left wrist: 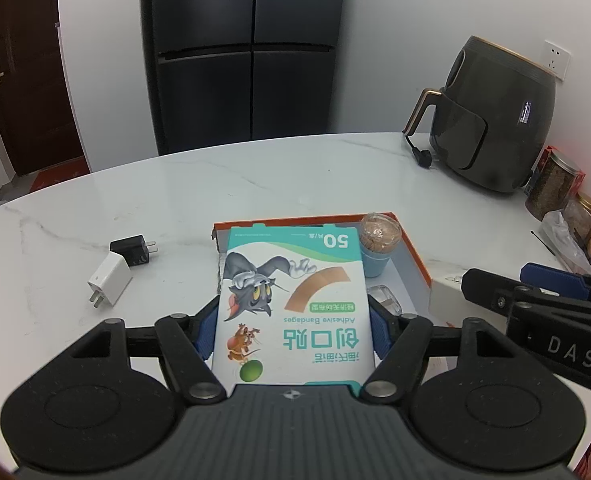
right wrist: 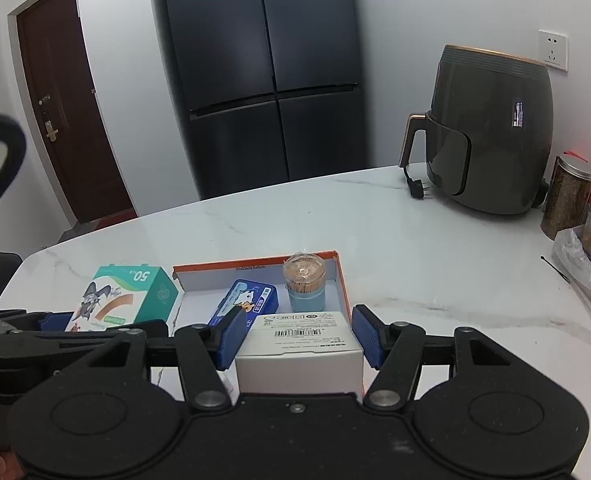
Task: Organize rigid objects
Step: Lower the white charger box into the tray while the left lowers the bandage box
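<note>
Clamped between the blue pads (left wrist: 205,334) of the left gripper (left wrist: 293,334), the bandage box (left wrist: 291,304) was held by its two long side faces, raised above the near left edge of the orange-rimmed tray (left wrist: 413,248). It was judged to be light, thin cardboard: stiff enough along its edges, but likely to dent if squeezed on the broad printed face, so the narrow sides were the better place for a grip. Its glossy print could prove a little slippery.

Just right of the tray's near corner, the white carton (right wrist: 299,344) sat between the pads of the right gripper (right wrist: 299,338). The left pad appeared to touch it, while a slight gap seemed to remain at the right pad, so whether it was truly gripped could not be told. It was judged a rigid, squarish box, best taken by its opposite side walls.

Inside the tray, a blue tin (right wrist: 247,304) lay against the left wall, and a toothpick jar (right wrist: 305,280) with a clear lid stood in the far right corner; the jar was judged top-heavy and easily knocked.

Left of the tray, a white plug (left wrist: 109,282) and a black plug (left wrist: 133,250) lay on the marble table (left wrist: 295,176), small, hard and compact, best pinched across their flat bodies rather than the prongs.

Far beyond the tray, an air fryer (left wrist: 495,120) stood near the wall.
</note>
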